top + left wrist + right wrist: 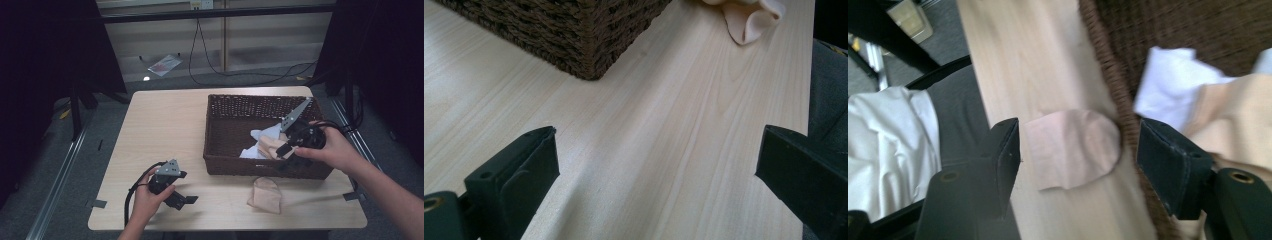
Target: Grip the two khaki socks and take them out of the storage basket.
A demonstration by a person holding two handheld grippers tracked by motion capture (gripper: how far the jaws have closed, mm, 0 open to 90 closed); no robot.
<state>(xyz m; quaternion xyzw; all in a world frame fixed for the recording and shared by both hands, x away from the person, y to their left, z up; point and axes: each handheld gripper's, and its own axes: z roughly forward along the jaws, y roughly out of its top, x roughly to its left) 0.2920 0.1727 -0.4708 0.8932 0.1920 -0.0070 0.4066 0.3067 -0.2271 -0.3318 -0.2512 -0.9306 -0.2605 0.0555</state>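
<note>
- While the left tool (186, 188) rests low near the surface's (165, 125) front edge, its jaws stand wide apart with nothing between them.
- Over the basket's (235, 107) front right corner, the right tool (286, 151) hovers tilted down, jaws spread, holding nothing.
- White cloth (267, 134) and beige cloth (272, 146) lie piled inside the basket, under that tool.
- One more beige piece (265, 195) lies on the surface, just beside the basket's front wall.
- Through the right gripper view, this piece (1073, 147) shows between the open jaws.
</note>
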